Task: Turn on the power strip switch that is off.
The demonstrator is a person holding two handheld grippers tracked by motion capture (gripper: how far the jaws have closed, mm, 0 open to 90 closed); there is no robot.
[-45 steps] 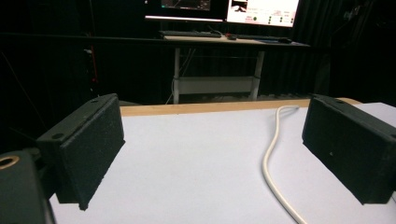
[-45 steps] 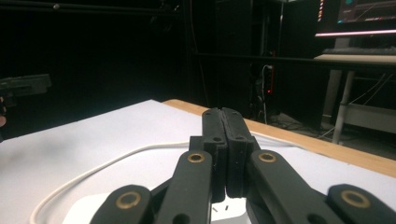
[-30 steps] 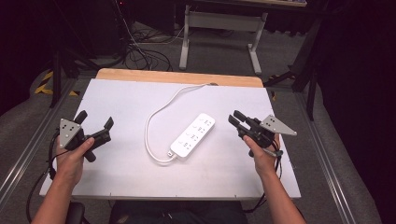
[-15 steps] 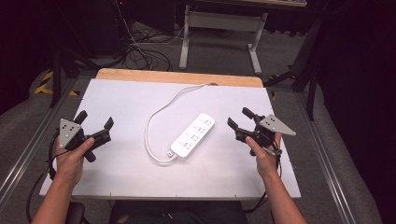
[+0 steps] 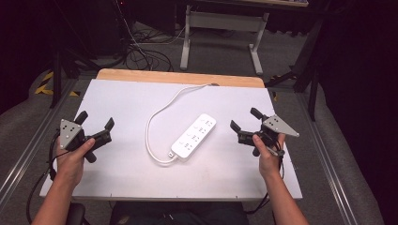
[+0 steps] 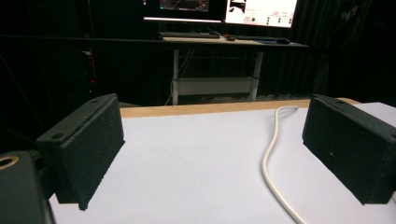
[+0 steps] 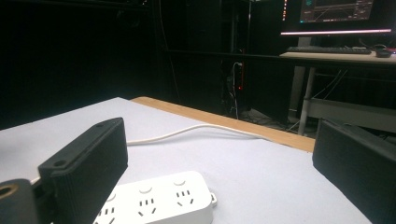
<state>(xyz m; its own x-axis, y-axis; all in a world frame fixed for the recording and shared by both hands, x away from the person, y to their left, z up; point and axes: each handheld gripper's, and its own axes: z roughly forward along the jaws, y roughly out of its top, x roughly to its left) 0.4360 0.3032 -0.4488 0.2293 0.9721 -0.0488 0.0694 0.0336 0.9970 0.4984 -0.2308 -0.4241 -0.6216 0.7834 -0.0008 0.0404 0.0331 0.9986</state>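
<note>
Both tongs are held released, nothing being gripped between the jaws of either; the left gripper (image 5: 95, 120) is held over the left part of the table by the left hand (image 5: 75, 157), and the right gripper (image 5: 245, 119) is held over the right part by the right hand (image 5: 266, 152), its jaws being turned toward the power strip.

No container is seen on the table, so nothing is held in one; the white tabletop (image 5: 126, 103) is the largest thing, with a strip of bare wood (image 5: 141, 75) left showing along its far edge.

A white power strip (image 5: 194, 136) is laid flat near the middle of the tabletop, set at a slant, well apart from the left gripper and near the right one; rows of sockets are seen on its upper face, and in the right gripper view its rounded end (image 7: 196, 191) is seen between the jaws but untouched by them.

A white cord (image 5: 157, 117) is run from the near end of the strip, curved round to the left, and carried off to the far edge; in the left gripper view the cord (image 6: 271, 158) is seen lying on the tabletop between the jaws.
</note>
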